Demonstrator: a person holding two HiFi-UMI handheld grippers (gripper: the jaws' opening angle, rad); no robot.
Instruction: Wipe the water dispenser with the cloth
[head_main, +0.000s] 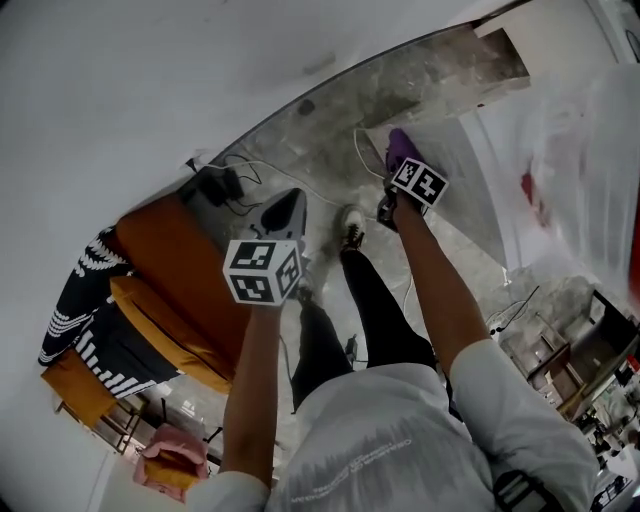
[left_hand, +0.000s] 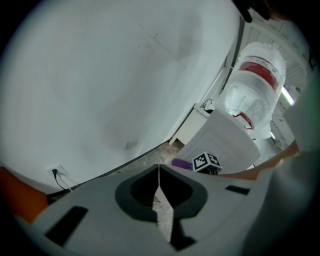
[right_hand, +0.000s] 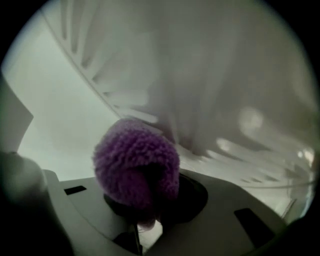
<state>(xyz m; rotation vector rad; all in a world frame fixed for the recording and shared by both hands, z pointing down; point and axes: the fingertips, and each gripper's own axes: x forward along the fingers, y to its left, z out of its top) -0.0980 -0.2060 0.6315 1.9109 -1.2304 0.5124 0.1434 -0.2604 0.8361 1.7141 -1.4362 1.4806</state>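
The white water dispenser (head_main: 478, 175) stands at the right with a clear bottle (head_main: 575, 150) bearing a red label on top. My right gripper (head_main: 403, 160) is shut on a fluffy purple cloth (head_main: 402, 146) and holds it against the dispenser's lower side near the floor. In the right gripper view the cloth (right_hand: 135, 165) bulges out of the jaws of the right gripper (right_hand: 144, 202) in front of the white ribbed dispenser wall (right_hand: 210, 90). My left gripper (head_main: 287, 203) hangs apart over the floor, shut and holding nothing. The left gripper view looks over the left gripper (left_hand: 159, 169) to the dispenser (left_hand: 225, 140), bottle (left_hand: 255, 85) and cloth (left_hand: 180, 163).
An orange couch (head_main: 165, 265) with a black-and-white patterned cloth (head_main: 85, 300) stands at the left by the white wall. A black plug and cables (head_main: 222, 186) lie on the concrete floor. The person's legs and shoes (head_main: 350, 228) stand between the grippers.
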